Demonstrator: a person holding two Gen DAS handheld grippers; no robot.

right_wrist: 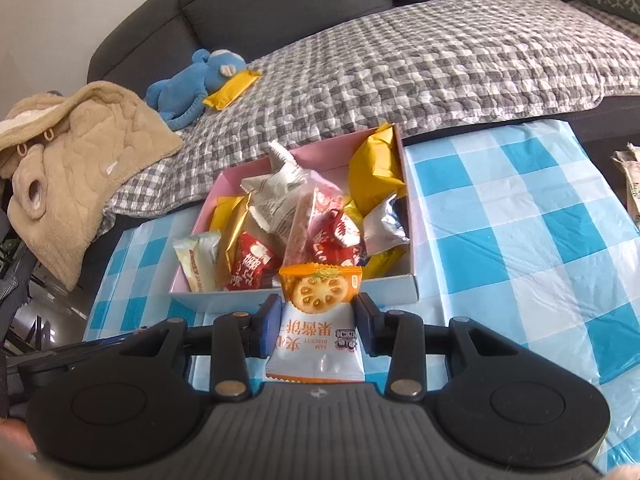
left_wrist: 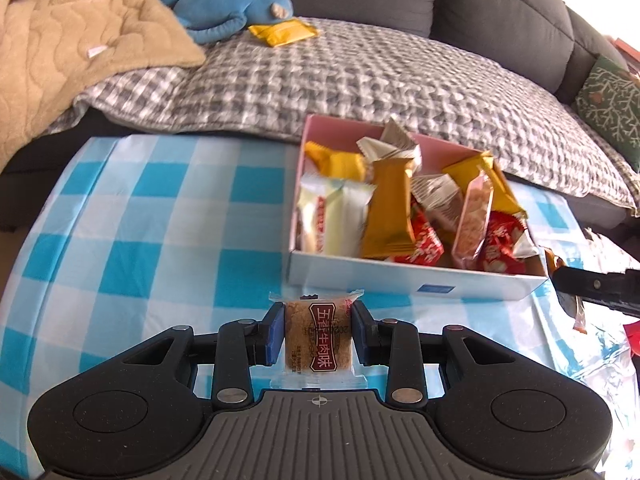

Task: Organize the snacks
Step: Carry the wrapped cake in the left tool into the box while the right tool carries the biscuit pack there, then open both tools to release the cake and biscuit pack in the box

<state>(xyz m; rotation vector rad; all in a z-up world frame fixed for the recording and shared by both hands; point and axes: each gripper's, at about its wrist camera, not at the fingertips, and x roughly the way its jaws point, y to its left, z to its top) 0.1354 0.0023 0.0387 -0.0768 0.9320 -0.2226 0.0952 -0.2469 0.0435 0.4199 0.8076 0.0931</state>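
**Both tongs loaded, box next**

The box (left_wrist: 408, 276) sits at the surface's (left_wrist: 120, 208) far edge, nearly full. Right tongs (right_wrist: 318, 320) clamp a biscuit pack (right_wrist: 316, 336); left tongs (left_wrist: 318, 334) clamp a beef cake (left_wrist: 320, 340). Judged next: carry each over the near wall, release.

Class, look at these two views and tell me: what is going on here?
A person is sorting snacks into a box on a blue checked tablecloth, using a gripper in each hand. The left gripper is shut on a beef snack, held in front of the box. The right gripper is shut on a jam biscuit packet, also short of the box. The box already holds many wrapped snacks. One yellow packet lies on the sofa beside a blue plush toy.
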